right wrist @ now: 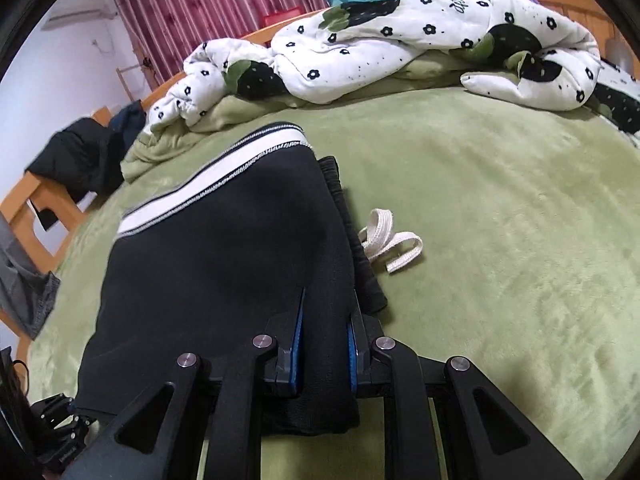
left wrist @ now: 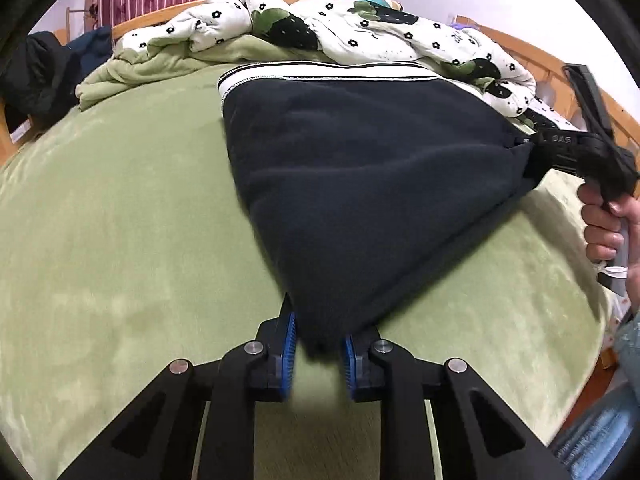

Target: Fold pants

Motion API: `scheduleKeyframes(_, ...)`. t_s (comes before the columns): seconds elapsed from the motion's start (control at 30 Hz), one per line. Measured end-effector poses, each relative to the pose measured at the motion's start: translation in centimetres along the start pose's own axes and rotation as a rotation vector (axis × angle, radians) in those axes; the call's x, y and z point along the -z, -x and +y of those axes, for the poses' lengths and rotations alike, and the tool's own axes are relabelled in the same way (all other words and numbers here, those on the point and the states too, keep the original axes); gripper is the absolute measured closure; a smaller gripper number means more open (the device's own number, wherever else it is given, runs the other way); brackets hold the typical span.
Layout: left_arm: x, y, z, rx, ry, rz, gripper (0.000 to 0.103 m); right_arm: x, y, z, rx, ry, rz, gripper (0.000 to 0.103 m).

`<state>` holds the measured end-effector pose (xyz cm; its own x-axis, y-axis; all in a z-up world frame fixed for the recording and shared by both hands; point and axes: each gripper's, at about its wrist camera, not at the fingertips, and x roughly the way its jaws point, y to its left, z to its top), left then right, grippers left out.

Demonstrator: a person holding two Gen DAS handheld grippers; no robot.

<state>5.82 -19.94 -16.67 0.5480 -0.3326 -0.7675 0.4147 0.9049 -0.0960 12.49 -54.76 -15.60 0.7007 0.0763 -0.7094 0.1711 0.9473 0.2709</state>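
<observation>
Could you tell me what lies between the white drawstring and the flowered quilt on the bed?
Only bare green blanket, seen in the right wrist view, separates the drawstring from the quilt.

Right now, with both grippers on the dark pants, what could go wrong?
1. The left gripper seems to pinch only a small corner of the pants; it may slip out.
2. The white drawstring trails loose on the green blanket and could stick out of the fold.

- My pants (left wrist: 360,184): dark, matt fleecy cloth, with a knitted white stripe.
- My tongs (right wrist: 324,336): matt black plastic, ribbed blue pads (right wrist: 297,336), shiny metal pins.
- Bed cover (right wrist: 500,208): plush green cloth.
- Bed frame (right wrist: 28,196): smooth wood.
</observation>
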Motion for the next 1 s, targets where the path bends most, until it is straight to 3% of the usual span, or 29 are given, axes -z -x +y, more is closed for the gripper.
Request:
scheduleKeyframes(0.07,-0.1,1.1,0.9,0.057,0.034,0.02,0.081,0.0,0.7,0.1,0.006,0.004,-0.001,0.083)
scheduleKeyframes(0.13,0.5,2.8,2.0,0.095,0.064,0.011,0.075,-0.4,1.7,0.6,0.03,0.025,-0.011,0.073)
scheduleKeyframes(0.2,0.3,4.0,3.4,0.081,0.095,-0.019,0.044,-1.4,2.7,1.2,0.041,0.055,-0.058,0.069)
scheduleKeyframes(0.27,-1.0,4.7,4.9,0.083,0.128,-0.062,0.039,-3.0,2.8,1.8,0.023,0.062,-0.082,0.054)
scheduleKeyframes(0.33,-3.2,4.1,6.2,0.095,0.158,-0.066,0.039,-4.9,2.2,2.3,0.025,0.051,-0.094,0.051)
scheduleKeyframes(0.47,-7.4,0.8,7.8,0.177,0.23,-0.051,0.039,-8.4,-1.4,3.8,0.048,0.121,-0.027,0.047)
scheduleKeyframes(0.53,-9.4,-2.1,8.0,0.192,0.245,-0.028,0.039,-9.1,-4.0,4.0,0.066,0.151,0.036,0.047)
scheduleKeyframes(0.6,-10.2,-4.8,7.8,0.186,0.241,0.004,0.039,-8.8,-6.8,3.3,0.138,0.162,0.111,0.047)
scheduleKeyframes(0.67,-10.5,-8.2,8.0,0.149,0.248,0.067,0.036,-8.1,-8.2,2.3,0.114,0.15,0.132,0.047)
scheduleKeyframes(0.73,-10.6,-10.2,8.9,0.203,0.293,0.07,0.034,-7.7,-8.1,1.4,0.07,0.125,0.113,0.047)
scheduleKeyframes(0.9,-13.3,-13.3,9.4,0.286,0.369,0.087,0.036,-8.9,-9.9,2.0,0.042,0.146,0.186,0.045)
scheduleKeyframes(0.93,-13.4,-13.4,9.2,0.282,0.377,0.088,0.038,-9.1,-10.2,2.1,0.038,0.142,0.201,0.045)
scheduleKeyframes(1.0,-13.6,-13.3,8.8,0.295,0.368,0.073,0.06,-9.4,-10.6,1.3,-0.004,0.091,0.233,0.045)
